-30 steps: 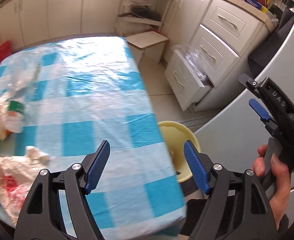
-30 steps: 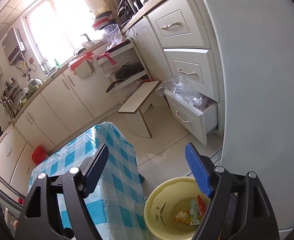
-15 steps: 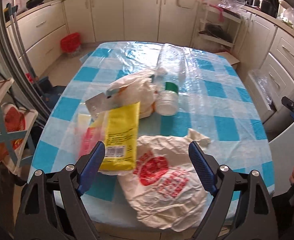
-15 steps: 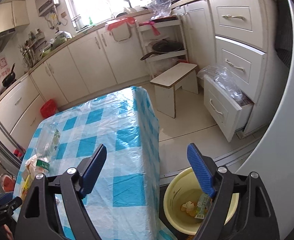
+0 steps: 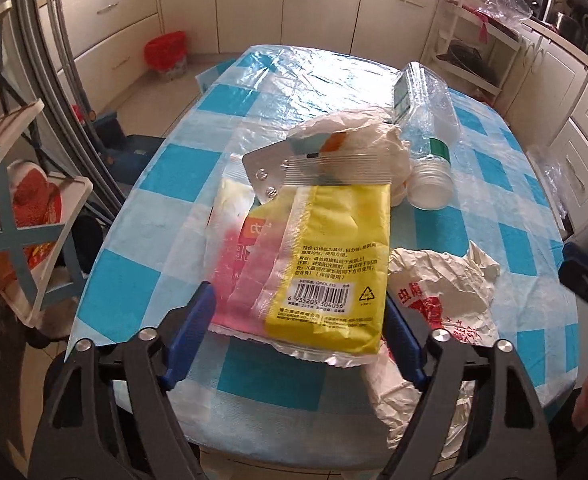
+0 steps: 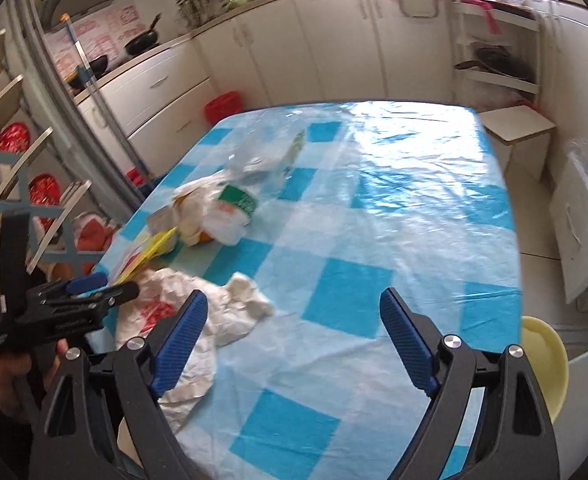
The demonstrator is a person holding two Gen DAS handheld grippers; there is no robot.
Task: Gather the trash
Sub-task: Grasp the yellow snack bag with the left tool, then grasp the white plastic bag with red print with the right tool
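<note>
Yellow packet (image 5: 326,256) lies flat on the table (image 5: 526,184), near its front edge, barcode end toward the camera. It rests on a clear and pink plastic wrapper (image 5: 233,264), with a silver blister strip (image 5: 269,164) at its far end. The packet's near end sits between the two blue fingers (image 5: 191,332) of the left gripper (image 5: 300,336), which is closing over it; the right-hand pad is partly hidden behind the packet's corner, and whether either pad touches yet cannot be told from this view.

Crumpled white bag with red print (image 5: 446,292) lies just beside the packet on the right, draped over the table edge. In the right wrist view the same bag (image 6: 181,320) sits against the left finger (image 6: 179,340) of the right gripper (image 6: 294,344), not between the fingers. That gripper is wide and opening further, nothing held, only checked tablecloth between its pads.

Farther back: a second crumpled white bag (image 5: 354,144), and touching it an empty clear bottle (image 5: 430,128) on its side, mouth toward the camera.

Yellow bin (image 6: 546,356) stands on the floor beside the table's right edge, partly hidden by the right gripper
</note>
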